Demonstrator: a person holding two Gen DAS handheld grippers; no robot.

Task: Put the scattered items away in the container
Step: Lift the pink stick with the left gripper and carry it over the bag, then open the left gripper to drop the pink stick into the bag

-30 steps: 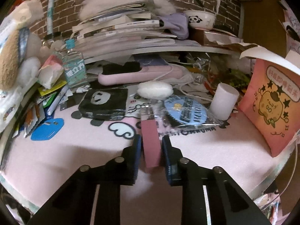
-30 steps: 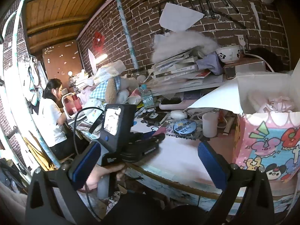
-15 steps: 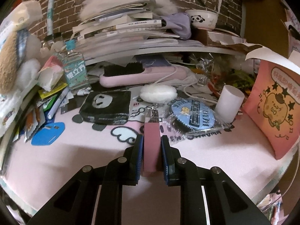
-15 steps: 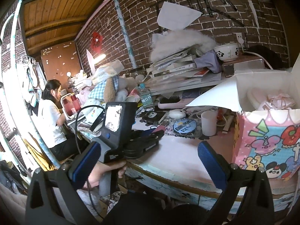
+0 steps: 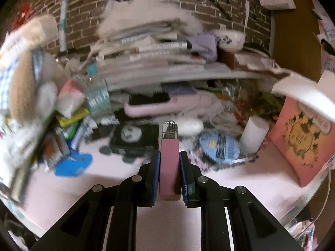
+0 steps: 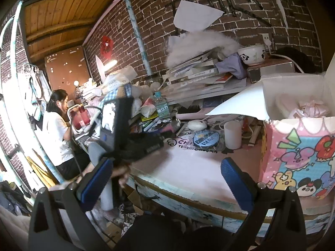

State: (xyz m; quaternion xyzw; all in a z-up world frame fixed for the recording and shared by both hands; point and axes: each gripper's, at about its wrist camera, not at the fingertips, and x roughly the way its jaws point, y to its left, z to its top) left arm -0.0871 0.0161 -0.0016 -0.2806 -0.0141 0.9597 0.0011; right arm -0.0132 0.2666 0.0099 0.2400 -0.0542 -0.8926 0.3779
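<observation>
- The left gripper (image 5: 169, 177) is clamped on a slim pink rectangular case with a clear, silver-tipped cap (image 5: 169, 163); both blue pads press its long sides, and the cap end points away from the tool.
- Whether the case is clear of the pale pink table mat (image 5: 104, 188) cannot be told; most of this view is smeared with blur.
- Just beyond the cap lie a black pouch with a panda face (image 5: 136, 135) to the left and a white oval puff (image 5: 189, 125) to the right.
- Further right of the fingers sit a round blue disc in a clear wrapper (image 5: 218, 147) and, beside it, a white plastic cup (image 5: 254, 132).
- At the far right of the mat stands the pink cartoon-printed gift bag (image 5: 301, 144), its white flap open.
- Behind all this, a pink hairbrush with black bristles (image 5: 159, 103) lies under a shelf heaped with books.
- The right gripper (image 6: 165, 183) hangs spread wide and empty near the table edge, the same bag (image 6: 297, 154) just to its right and the left tool ahead on its left.
</observation>
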